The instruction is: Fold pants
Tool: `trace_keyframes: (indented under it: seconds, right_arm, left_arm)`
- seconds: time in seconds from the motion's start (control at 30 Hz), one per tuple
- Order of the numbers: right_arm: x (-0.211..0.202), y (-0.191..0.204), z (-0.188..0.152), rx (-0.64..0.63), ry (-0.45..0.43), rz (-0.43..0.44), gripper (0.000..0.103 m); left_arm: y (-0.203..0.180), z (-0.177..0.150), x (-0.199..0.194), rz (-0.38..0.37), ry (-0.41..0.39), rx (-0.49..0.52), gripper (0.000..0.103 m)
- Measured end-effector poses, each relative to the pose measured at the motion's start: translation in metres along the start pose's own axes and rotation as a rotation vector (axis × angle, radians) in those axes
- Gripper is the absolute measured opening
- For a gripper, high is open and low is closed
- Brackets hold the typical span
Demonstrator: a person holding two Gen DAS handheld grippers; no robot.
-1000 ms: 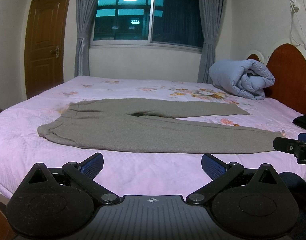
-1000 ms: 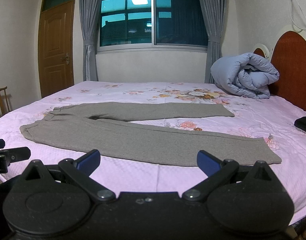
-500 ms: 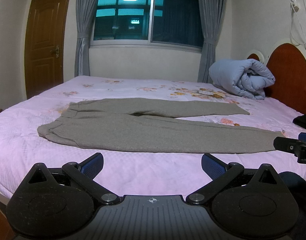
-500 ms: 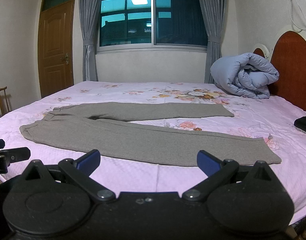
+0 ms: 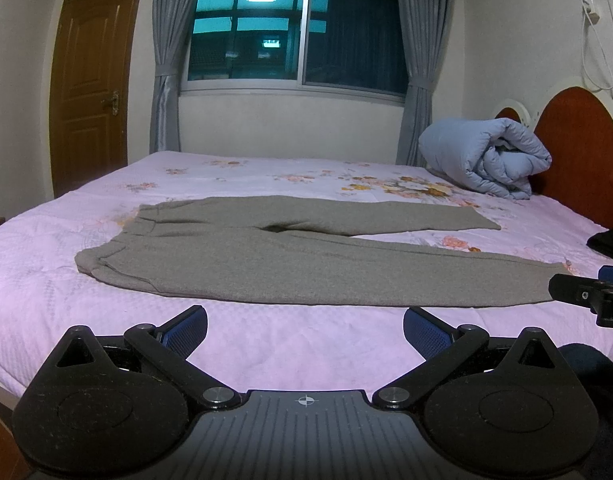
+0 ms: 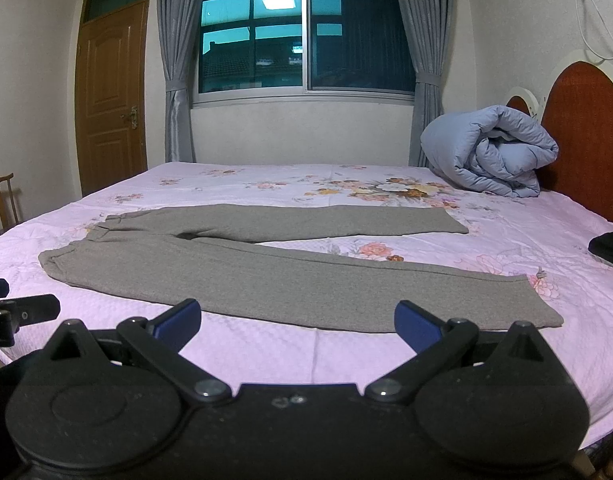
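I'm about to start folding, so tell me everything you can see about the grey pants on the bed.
The grey pants lie flat and unfolded on the pink floral bedsheet. The fabric looks like a soft, plain knit. The waistband sits at the left, slightly rumpled; the two legs run rightward and spread apart in a narrow V, the nearer leg reaching farther right. Only the sheet touches them; both tongs are open and short of them.

Grey pants [image 5: 290, 256] lie on a pink sheet [image 5: 266, 344] printed with orange and pink flowers. The duvet [image 6: 490, 152] is pale blue, the headboard [image 6: 586, 136] reddish-brown, curtains [image 5: 168, 52] grey, door [image 6: 110, 92] brown wood.
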State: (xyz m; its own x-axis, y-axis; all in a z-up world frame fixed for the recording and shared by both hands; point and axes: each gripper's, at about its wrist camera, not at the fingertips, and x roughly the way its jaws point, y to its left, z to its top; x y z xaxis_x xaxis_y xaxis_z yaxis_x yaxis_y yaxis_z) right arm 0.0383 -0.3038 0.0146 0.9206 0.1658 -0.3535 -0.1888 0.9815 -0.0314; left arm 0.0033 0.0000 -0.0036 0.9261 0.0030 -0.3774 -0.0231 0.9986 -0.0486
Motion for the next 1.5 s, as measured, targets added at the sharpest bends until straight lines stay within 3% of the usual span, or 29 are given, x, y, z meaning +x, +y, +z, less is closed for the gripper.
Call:
trace_keyframes:
  seconds: [0.97,1.1,1.23,1.33,1.5]
  right_arm:
    - [0.000,0.000,0.000,0.004,0.003,0.000,0.097]
    - [-0.001,-0.013,0.007,0.027,-0.015,0.031,0.097]
    - [0.011,-0.028,0.026,0.038,-0.036,0.029,0.097]
    - [0.034,-0.034,0.053,0.038,-0.043,0.022,0.097]
    - [0.083,-0.029,0.094,0.033,-0.043,0.052,0.097]
  left_arm:
    - [0.007,-0.002,0.002,-0.004,0.002,-0.029,0.103]
    - [0.024,0.007,0.016,-0.010,0.055,-0.048,0.103]
    - [0.060,0.031,0.042,0.102,0.043,-0.057,0.103]
    - [0.096,0.054,0.067,0.117,0.069,-0.114,0.103]
    - [0.138,0.086,0.104,0.204,0.069,-0.163,0.103]
